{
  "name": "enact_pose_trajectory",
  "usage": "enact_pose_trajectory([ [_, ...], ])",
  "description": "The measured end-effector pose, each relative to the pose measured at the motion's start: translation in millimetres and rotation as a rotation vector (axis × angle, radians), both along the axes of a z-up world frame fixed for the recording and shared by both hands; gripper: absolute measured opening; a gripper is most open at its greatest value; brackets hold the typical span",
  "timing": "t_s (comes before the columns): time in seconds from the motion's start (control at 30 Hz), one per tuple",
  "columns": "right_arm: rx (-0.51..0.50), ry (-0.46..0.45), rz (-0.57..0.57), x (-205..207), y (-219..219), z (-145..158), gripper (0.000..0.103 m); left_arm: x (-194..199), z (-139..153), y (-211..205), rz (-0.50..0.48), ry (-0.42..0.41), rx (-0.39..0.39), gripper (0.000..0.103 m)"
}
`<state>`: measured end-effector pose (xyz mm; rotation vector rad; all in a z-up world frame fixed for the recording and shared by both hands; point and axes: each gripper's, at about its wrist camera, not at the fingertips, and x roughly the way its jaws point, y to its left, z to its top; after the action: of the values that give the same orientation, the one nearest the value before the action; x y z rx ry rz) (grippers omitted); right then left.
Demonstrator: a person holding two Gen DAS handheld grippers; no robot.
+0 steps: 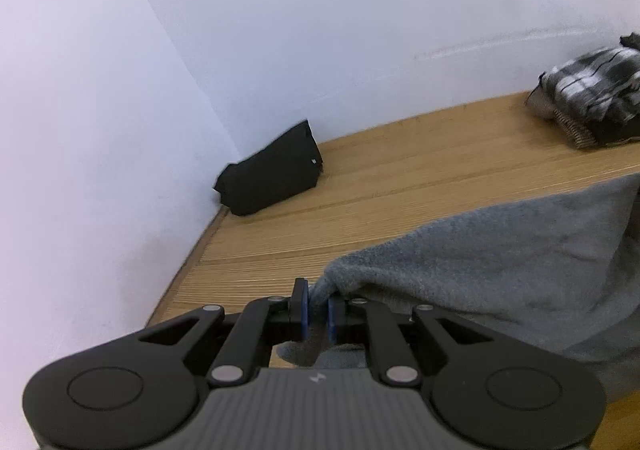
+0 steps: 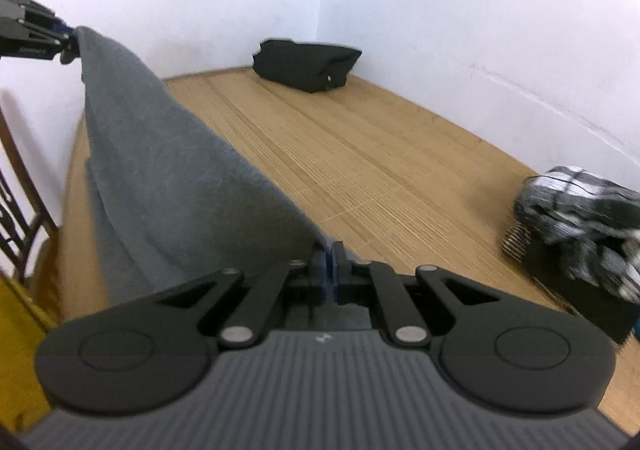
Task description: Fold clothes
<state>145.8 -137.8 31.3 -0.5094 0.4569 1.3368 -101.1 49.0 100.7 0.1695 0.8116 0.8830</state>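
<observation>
A grey fleece garment (image 2: 160,170) hangs stretched between my two grippers above a bamboo mat (image 2: 360,154). My left gripper (image 1: 318,308) is shut on one corner of the grey garment (image 1: 480,258), which spreads to the right. My right gripper (image 2: 329,270) is shut on the other corner; the cloth runs from it up to the left gripper (image 2: 60,40) at the far left of the right wrist view. The lower part of the garment drapes down to the left.
A folded black garment (image 1: 272,174) (image 2: 306,62) lies in the corner by the white walls. A pile of black-and-white plaid clothes (image 1: 596,90) (image 2: 580,218) sits at the right. A dark wooden chair (image 2: 16,210) and something yellow (image 2: 20,330) stand at the left edge.
</observation>
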Motion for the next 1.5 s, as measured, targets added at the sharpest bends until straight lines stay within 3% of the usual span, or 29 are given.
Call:
enact_pose_trajectory([
  [0.23,-0.151,0.023,-0.053,32.4,89.8,-49.1,0.006,37.6,-70.8,101.5,-0.011,0.11,-0.16,0.013],
  [0.37,-0.261,0.042,-0.105,43.1,127.6,-86.8,0.009,50.8,-116.3,145.0,0.025,0.207,-0.226,0.027],
  [0.5,-0.269,0.034,-0.178,43.5,137.4,-98.0,0.017,47.2,-119.4,163.4,0.023,0.264,-0.188,0.043],
  [0.63,-0.278,0.02,-0.265,53.6,132.9,-97.6,0.048,36.3,-106.9,179.4,0.002,0.278,-0.186,0.048],
  [0.7,-0.285,0.027,-0.325,55.8,133.0,-94.3,0.05,30.9,-100.6,187.4,-0.009,0.284,-0.185,0.048],
  [0.8,-0.199,-0.068,-0.459,41.4,136.6,-71.4,0.05,24.0,-91.5,192.5,-0.035,0.268,-0.2,0.05],
  [0.87,-0.096,-0.048,-0.393,15.7,140.6,-45.1,0.053,18.6,-91.6,189.3,-0.041,0.251,-0.219,0.051],
  [0.97,-0.02,0.092,-0.133,-32.6,170.1,-25.7,0.049,7.4,-98.1,184.9,-0.029,0.232,-0.262,0.053],
  [1.17,-0.044,-0.032,0.338,-143.9,263.4,-58.4,0.048,-37.5,-106.5,184.7,0.085,0.208,-0.321,0.054],
  [1.37,-0.135,0.16,0.246,-137.0,324.6,-98.5,0.046,-75.3,-109.1,188.7,0.176,0.153,-0.371,0.055],
  [1.5,-0.163,0.147,0.283,-149.8,331.7,-101.0,0.047,-83.2,-115.2,189.7,0.185,0.142,-0.395,0.055],
])
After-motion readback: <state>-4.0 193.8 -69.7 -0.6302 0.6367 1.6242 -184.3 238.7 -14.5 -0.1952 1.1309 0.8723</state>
